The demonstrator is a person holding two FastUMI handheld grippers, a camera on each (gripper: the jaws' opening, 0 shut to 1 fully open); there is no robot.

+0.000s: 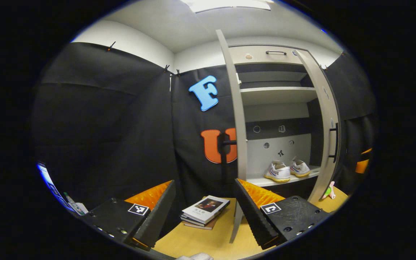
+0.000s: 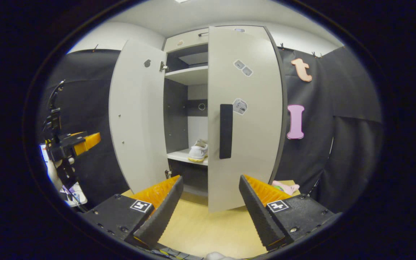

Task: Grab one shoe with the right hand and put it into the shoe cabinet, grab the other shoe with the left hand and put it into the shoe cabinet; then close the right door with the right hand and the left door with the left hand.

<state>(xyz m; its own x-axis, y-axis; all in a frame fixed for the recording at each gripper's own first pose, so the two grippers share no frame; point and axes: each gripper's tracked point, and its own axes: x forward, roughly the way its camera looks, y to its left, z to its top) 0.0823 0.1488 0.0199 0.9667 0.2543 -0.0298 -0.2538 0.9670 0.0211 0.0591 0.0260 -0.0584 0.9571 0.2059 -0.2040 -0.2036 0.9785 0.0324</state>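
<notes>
Shoes sit together on the cabinet's lower shelf, both doors remain to be shut, and left gripper and right gripper gape empty before it.

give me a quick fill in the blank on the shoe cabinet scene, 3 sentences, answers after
1. Both white shoes stand side by side on a ____ inside the shoe cabinet.
2. The right gripper faces the right door with its jaws ____.
3. A stack of ____ lies on the floor ahead of the left gripper.

Missing words: shelf; open; books
</notes>
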